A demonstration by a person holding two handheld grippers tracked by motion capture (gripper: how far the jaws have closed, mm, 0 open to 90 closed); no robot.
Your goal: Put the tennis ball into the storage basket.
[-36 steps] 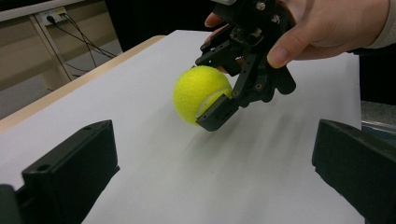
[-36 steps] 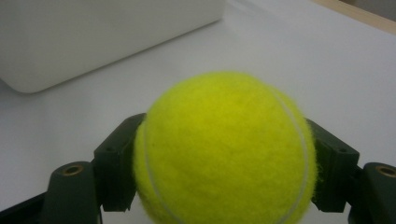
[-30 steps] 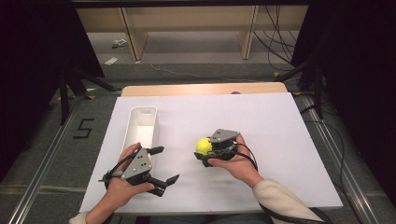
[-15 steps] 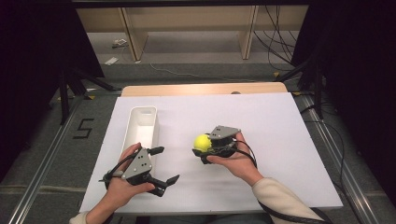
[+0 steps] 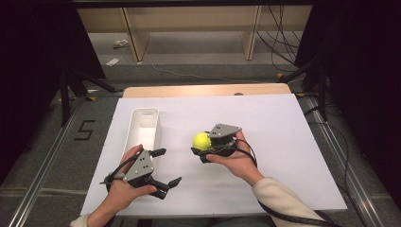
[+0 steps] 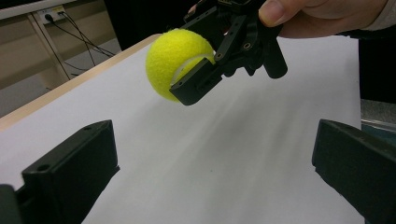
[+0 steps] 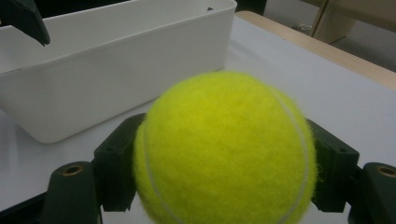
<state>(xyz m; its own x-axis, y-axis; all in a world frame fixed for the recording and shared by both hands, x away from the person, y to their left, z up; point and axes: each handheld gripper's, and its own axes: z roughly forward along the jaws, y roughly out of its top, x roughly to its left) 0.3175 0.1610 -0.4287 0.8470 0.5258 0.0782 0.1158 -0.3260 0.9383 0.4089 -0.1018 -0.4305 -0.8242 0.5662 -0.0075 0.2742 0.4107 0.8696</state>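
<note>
A yellow tennis ball (image 5: 202,140) is clamped between the jaws of my right gripper (image 5: 204,147), which holds it a little above the white table surface (image 5: 283,142). From the left gripper view the ball (image 6: 180,60) hangs in the air with the right gripper (image 6: 233,51) behind it. In the right gripper view the ball (image 7: 224,149) sits close up between the two black jaws. My left gripper (image 5: 168,166) rests low at the front left, open, nothing between its fingers (image 6: 70,172). It points toward the ball.
A long white bin (image 5: 144,127) stands left of the ball, just beyond the left gripper; its wall (image 7: 116,70) is near in the right gripper view. The wooden table edge (image 5: 203,90) runs along the back. Floor and shelving lie beyond.
My right gripper has carried the ball slightly up and toward the bin. The left gripper has stayed where it was.
</note>
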